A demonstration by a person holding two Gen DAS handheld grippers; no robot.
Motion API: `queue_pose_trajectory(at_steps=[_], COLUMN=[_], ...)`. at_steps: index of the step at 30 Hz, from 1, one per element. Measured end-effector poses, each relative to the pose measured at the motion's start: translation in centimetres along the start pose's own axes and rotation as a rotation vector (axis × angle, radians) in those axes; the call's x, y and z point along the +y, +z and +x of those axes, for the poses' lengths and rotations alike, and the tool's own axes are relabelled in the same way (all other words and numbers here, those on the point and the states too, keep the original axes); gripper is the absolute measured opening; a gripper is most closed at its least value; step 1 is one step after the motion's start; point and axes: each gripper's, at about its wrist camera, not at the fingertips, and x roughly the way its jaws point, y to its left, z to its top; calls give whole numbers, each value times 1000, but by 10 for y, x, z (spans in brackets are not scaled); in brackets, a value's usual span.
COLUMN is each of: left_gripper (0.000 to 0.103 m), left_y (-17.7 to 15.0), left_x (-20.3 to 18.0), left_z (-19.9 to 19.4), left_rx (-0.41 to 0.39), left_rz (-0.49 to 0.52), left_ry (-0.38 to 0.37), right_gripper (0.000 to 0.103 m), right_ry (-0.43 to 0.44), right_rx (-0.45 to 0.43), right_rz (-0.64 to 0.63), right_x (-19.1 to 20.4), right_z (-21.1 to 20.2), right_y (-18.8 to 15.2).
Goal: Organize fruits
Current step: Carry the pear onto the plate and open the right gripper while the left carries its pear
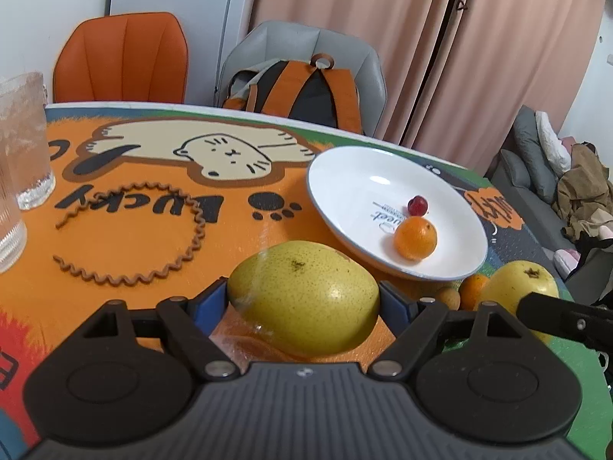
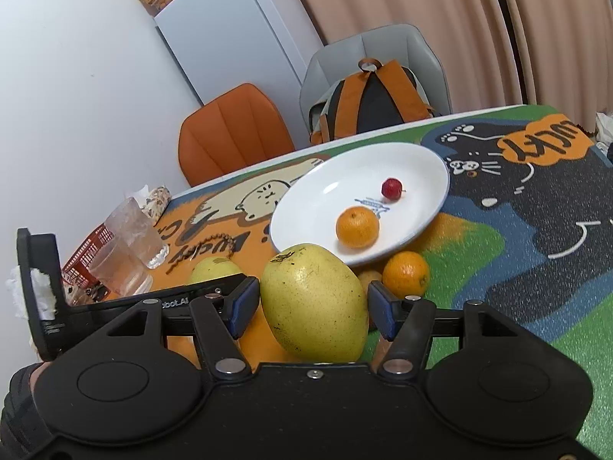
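My left gripper (image 1: 302,295) is shut on a yellow pear (image 1: 306,299), its blue pads pressing both sides just above the cat-print tablecloth. My right gripper (image 2: 312,303) is shut on a second yellow pear (image 2: 314,303); that pear (image 1: 521,287) also shows at the right of the left wrist view. Beyond both stands a white plate (image 1: 345,176) holding an orange (image 1: 415,238) and a small red fruit (image 1: 417,206). Another orange (image 2: 406,274) and a small brown fruit (image 2: 369,276) lie on the cloth against the plate's near rim.
Two glass tumblers (image 1: 27,145) stand at the left, with a red basket (image 2: 88,257) behind them. A wavy brown cord ring (image 1: 153,230) lies on the cloth. An orange chair (image 1: 122,57) and a grey chair with a backpack (image 1: 306,88) stand past the far edge.
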Motion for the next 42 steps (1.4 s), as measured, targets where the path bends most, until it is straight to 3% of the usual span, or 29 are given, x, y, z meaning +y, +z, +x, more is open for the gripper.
queue_pose_trajectory(at_steps=[19, 42], left_gripper=[81, 81], left_y=[26, 52], left_x=[-12, -43], left_z=[-3, 51], left_rx=[-53, -20], left_rz=[37, 94], left_ry=[-26, -64], right_gripper=[58, 58], right_ry=[-23, -48], right_rx=[-55, -94], right_rz=[2, 36], right_x=[-12, -46], right_z=[8, 31], right_y=[26, 61])
